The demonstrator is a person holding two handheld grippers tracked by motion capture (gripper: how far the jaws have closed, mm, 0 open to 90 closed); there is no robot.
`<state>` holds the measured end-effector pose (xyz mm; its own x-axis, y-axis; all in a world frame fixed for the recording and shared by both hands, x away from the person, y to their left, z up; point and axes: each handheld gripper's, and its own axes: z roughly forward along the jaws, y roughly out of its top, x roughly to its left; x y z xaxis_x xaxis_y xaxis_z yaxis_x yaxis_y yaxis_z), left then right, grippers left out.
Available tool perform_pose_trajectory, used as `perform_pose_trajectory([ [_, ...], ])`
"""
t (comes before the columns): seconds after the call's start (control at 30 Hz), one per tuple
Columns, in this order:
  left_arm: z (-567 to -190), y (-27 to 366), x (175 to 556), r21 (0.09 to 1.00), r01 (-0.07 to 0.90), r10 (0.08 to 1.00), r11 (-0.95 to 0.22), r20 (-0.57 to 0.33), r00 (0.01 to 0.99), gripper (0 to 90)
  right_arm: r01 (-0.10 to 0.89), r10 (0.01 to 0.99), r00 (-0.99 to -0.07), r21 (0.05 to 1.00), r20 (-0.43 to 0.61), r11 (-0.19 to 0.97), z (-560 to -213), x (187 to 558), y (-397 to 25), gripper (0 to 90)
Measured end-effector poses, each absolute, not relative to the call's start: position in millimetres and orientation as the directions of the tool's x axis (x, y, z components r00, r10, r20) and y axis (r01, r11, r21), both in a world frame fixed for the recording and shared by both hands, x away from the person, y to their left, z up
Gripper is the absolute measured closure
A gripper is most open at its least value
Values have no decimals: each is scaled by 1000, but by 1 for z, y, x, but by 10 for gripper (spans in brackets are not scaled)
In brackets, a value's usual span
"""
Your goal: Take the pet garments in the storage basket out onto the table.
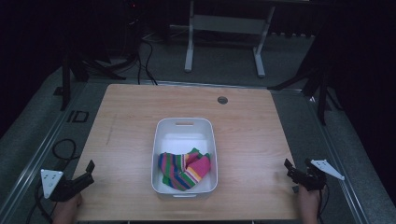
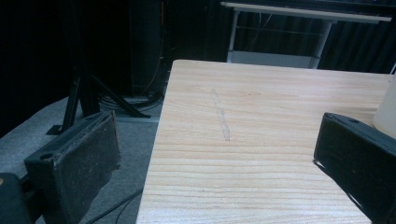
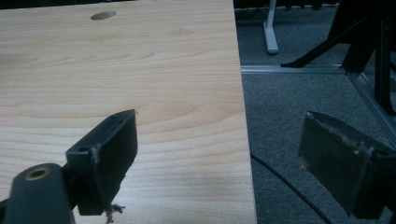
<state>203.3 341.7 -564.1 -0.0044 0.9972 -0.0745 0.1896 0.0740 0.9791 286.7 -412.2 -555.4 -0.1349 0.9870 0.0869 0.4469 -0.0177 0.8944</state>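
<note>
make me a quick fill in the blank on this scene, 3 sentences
The striped cloth lies inside the white ____.
The bin stands on a ____ table.
The left gripper and right gripper both have their jaws ____, holding nothing.

Missing words: bin; wooden; open
</note>
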Motion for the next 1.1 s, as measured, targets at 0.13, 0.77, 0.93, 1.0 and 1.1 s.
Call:
perform_pose_trajectory([
  [0.13,-564,342,203,979,191,997,72,-72,-3,9,455,987,-136,890,92,-20,-555,288,-412,114],
  [0.77,-564,342,203,978,193,997,74,-77,7,9,568,900,-420,806,114,163,-557,294,-404,126],
  [0.93,-564,342,203,978,195,997,73,-77,10,9,594,839,-532,758,118,270,-556,299,-395,127],
  [1.0,-564,342,203,978,196,997,71,-75,12,10,593,818,-563,748,119,299,-554,301,-391,127],
  [1.1,-564,342,203,978,196,997,69,-73,13,9,590,789,-602,734,123,336,-551,304,-384,126],
])
